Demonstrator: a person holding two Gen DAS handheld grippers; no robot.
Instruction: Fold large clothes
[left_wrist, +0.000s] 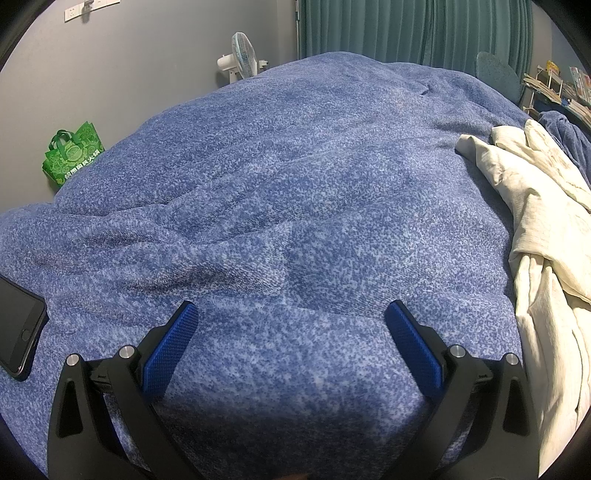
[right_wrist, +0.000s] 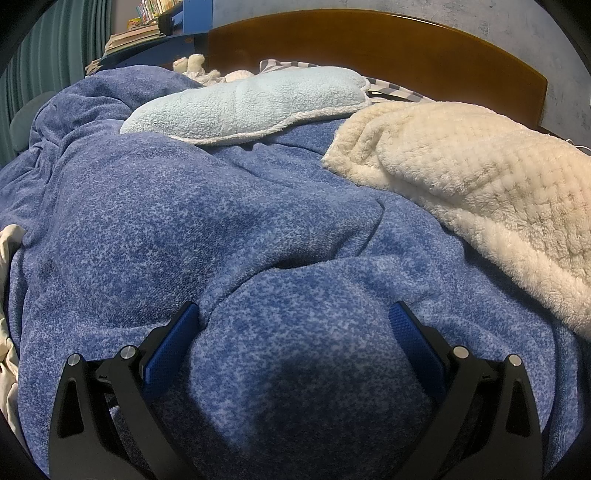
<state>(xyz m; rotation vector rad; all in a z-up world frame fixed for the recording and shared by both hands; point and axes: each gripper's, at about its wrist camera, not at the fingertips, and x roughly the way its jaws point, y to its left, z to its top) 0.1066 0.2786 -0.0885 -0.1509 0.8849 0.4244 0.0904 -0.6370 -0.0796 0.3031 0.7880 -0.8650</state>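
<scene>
While our left gripper (left_wrist: 291, 308) gapes wide over the blue fleece (left_wrist: 295, 177), gripping nothing, our right gripper (right_wrist: 293, 308) is just as wide, a rounded hump of that fleece (right_wrist: 192, 206) bulging between its pads (right_wrist: 171, 350); we cannot tell whether they touch it. Left of us a phone (left_wrist: 18, 332) lies cut off at the frame edge, and a cream cloth (left_wrist: 543, 236) runs off to the right. Beyond our right gripper, a cream blanket (right_wrist: 480, 192) and a pale pillow (right_wrist: 251, 99) overlie the fleece, partly hiding the headboard (right_wrist: 388, 48).
</scene>
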